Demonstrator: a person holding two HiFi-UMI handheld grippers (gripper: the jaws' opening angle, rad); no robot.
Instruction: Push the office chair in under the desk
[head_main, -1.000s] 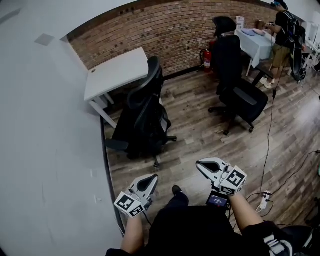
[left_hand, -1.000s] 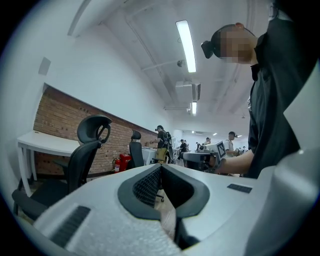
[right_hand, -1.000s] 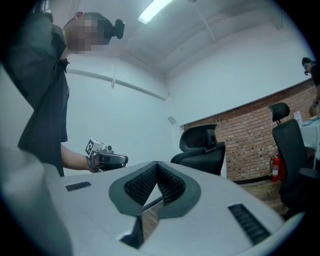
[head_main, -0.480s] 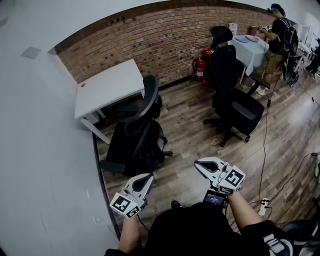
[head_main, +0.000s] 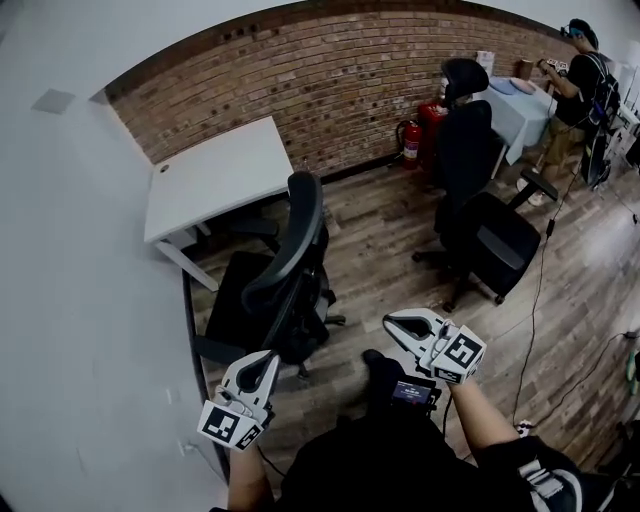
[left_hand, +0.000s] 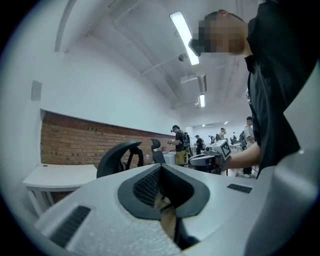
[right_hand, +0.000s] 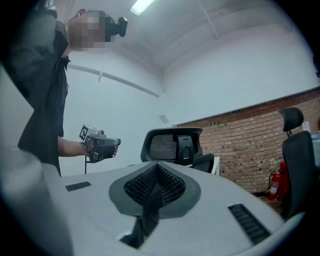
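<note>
A black mesh-backed office chair (head_main: 280, 280) stands on the wood floor, pulled out from the white desk (head_main: 215, 175) by the brick wall, its back toward me. Its backrest (right_hand: 172, 145) shows over my right gripper in the right gripper view and as a dark curve (left_hand: 119, 157) in the left gripper view. My left gripper (head_main: 262, 366) is shut and empty, just short of the chair's near side. My right gripper (head_main: 400, 326) is shut and empty too, a little to the chair's right. Neither touches the chair.
A second black office chair (head_main: 485, 215) stands to the right. A red fire extinguisher (head_main: 410, 140) sits by the brick wall. A person (head_main: 580, 80) stands at a blue-covered table (head_main: 520, 100) far right. A cable (head_main: 540, 290) runs across the floor. A white wall (head_main: 90, 330) runs along the left.
I have stepped closer to the chair. My left gripper has dropped lower and left; the right gripper has shifted slightly up and left. The chair has not moved.
</note>
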